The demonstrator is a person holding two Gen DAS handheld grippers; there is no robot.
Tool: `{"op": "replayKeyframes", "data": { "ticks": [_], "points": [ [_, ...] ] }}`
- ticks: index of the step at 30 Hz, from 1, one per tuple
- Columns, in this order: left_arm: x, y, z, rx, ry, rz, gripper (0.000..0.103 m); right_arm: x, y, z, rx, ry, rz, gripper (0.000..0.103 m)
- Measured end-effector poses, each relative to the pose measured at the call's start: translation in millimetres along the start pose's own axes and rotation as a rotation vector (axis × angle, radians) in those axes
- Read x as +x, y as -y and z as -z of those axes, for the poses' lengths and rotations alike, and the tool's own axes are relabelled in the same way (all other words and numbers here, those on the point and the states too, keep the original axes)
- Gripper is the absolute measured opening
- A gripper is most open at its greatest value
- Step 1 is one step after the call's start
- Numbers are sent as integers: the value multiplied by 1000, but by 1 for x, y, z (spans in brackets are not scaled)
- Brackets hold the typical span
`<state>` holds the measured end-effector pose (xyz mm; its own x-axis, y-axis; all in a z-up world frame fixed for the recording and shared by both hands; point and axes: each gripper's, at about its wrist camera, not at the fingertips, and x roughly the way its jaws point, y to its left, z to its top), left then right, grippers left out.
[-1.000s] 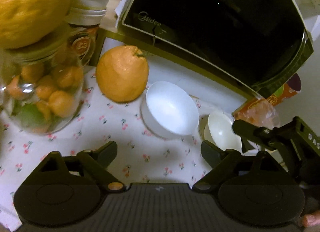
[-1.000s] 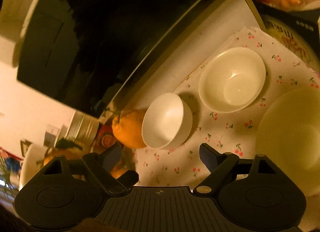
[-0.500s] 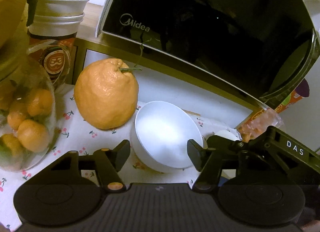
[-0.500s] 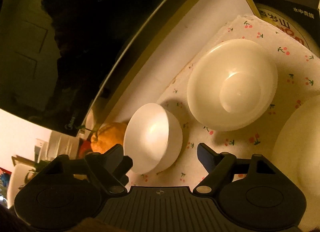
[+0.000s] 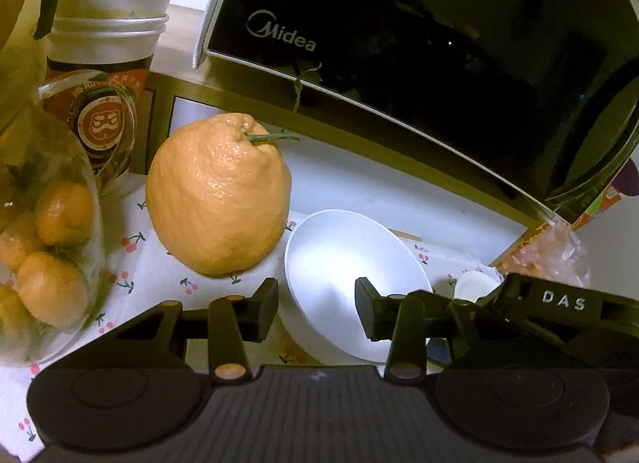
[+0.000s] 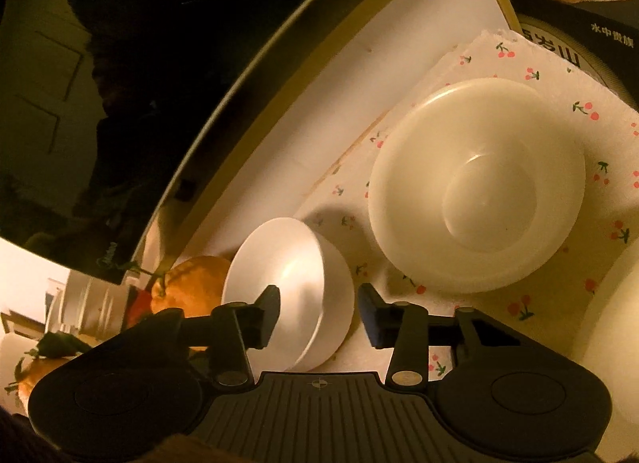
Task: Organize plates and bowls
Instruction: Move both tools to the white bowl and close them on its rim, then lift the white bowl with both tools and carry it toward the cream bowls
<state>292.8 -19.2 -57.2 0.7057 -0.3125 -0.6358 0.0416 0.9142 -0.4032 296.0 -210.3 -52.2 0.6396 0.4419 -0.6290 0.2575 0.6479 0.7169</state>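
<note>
Both hand-held grippers, left (image 5: 316,311) and right (image 6: 318,315), moved closer, closing around the white bowl (image 5: 351,259).

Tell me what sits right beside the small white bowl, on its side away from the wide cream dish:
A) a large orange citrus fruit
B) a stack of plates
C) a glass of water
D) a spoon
A: the large orange citrus fruit stands against the small white bowl, opposite the wide cream dish.

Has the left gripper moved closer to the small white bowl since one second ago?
Yes. The left gripper came forward toward the microwave; its closing jaws now straddle the small white bowl's rim.
</note>
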Motion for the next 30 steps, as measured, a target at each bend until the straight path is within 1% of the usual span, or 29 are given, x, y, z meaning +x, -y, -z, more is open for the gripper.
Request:
{"op": "replayKeyframes", "data": {
  "ticks": [4,6,7,11,19,30],
  "points": [
    [3,-4,-1,1,3,-6,27,5,3,-1,6,5,6,30],
    [4,-6,-1,5,4,-8,24,6,3,-1,5,6,5,25],
    [4,-7,-1,7,4,-10,23,7,3,-1,4,7,4,24],
    [5,-9,-2,12,3,-8,21,6,0,0,-17,15,13,19],
    [-3,-7,-1,26,0,-4,20,-5,-3,0,-23,25,15,19],
    [-37,4,-6,25,6,14,20,-41,-19,4,-35,44,10,19]
  ]
}}
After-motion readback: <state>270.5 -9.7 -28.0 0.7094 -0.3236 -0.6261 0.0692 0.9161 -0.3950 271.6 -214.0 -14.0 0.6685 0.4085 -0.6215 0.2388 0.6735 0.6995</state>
